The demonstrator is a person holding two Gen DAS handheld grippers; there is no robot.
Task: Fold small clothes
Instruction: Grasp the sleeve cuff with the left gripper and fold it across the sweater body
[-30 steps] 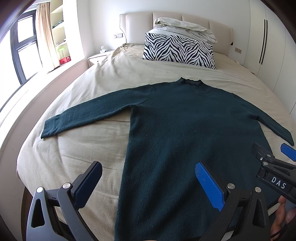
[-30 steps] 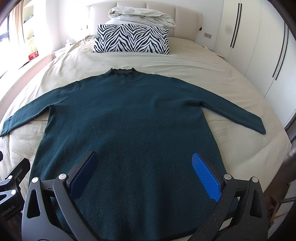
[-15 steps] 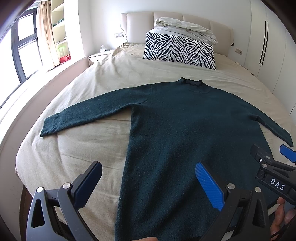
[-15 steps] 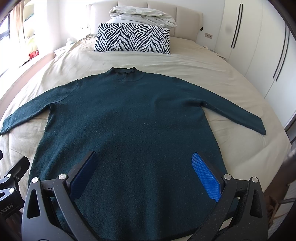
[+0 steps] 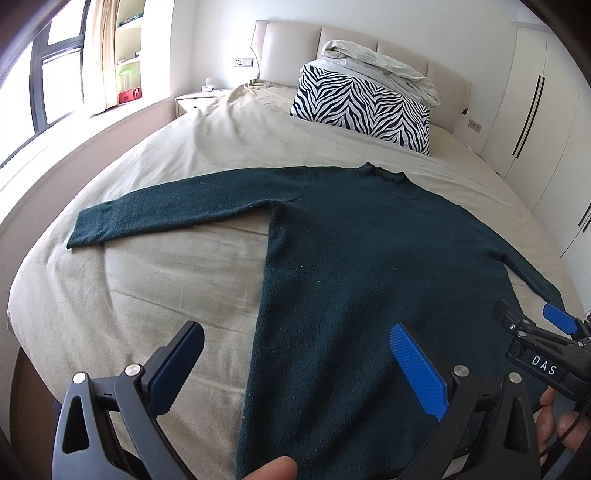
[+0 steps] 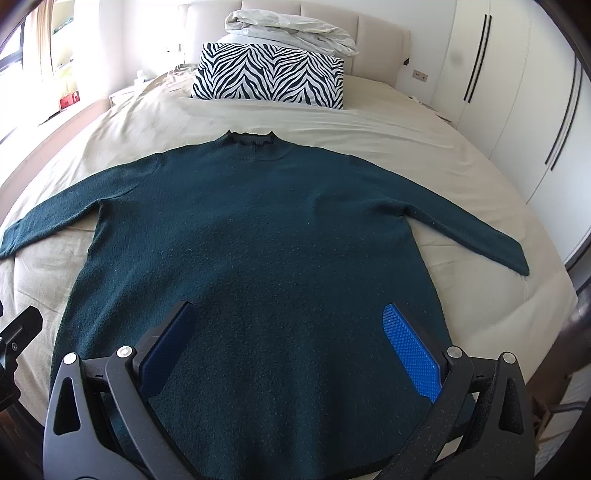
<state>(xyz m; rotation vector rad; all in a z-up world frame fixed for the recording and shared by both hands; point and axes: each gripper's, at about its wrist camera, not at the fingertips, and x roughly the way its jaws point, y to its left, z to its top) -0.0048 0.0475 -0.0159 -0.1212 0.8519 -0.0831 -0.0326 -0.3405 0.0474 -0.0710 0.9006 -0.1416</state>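
Observation:
A dark green long-sleeved sweater (image 5: 369,258) lies flat on the bed, collar toward the headboard, both sleeves spread out; it also shows in the right wrist view (image 6: 266,236). My left gripper (image 5: 295,354) is open and empty above the sweater's lower left edge. My right gripper (image 6: 288,336) is open and empty above the hem, near the middle. The right gripper also shows at the right edge of the left wrist view (image 5: 532,325). The left sleeve's cuff (image 5: 85,232) lies toward the bed's left side, the right cuff (image 6: 517,258) toward the right side.
The bed has a beige sheet (image 5: 147,277). A zebra-print pillow (image 6: 269,77) with a folded pale duvet (image 6: 291,29) on top stands at the headboard. White wardrobes (image 6: 517,92) line the right wall. A window and a nightstand (image 5: 195,99) are on the left.
The left wrist view has tilted and shifted slightly, and the sweater now sits lower in it. The right gripper has barely moved. Both stay open.

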